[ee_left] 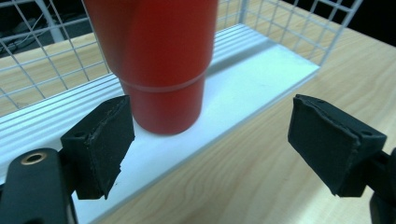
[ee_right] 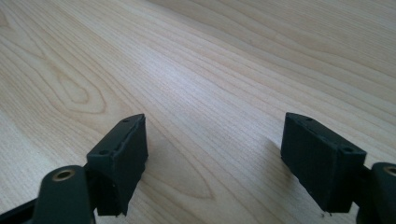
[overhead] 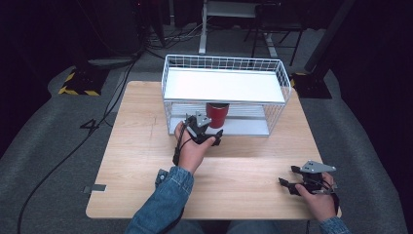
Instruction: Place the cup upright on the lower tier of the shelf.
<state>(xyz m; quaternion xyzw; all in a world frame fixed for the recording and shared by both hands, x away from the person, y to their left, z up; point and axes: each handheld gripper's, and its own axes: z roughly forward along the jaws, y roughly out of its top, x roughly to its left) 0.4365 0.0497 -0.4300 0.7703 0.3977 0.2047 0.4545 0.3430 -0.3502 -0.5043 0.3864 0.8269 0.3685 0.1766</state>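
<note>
A red tumbler (overhead: 217,114) stands upright on the lower shelf of a white wire rack (overhead: 224,63) at the back of the wooden table. My left gripper (overhead: 208,130) hovers just in front of the rack, open, with nothing between its jaws. In the left gripper view the red tumbler (ee_left: 159,65) stands close ahead on the white shelf (ee_left: 243,84), a little beyond the left pad (ee_left: 100,144) and apart from it. My right gripper (overhead: 290,179) rests near the table's front right edge, open and empty over bare wood (ee_right: 196,93).
The rack has a white upper shelf (overhead: 224,85) above the tumbler, and wire walls close its sides and back. Cables (overhead: 73,151) trail over the grey floor to the left. A dark stand base (overhead: 80,80) sits at the back left.
</note>
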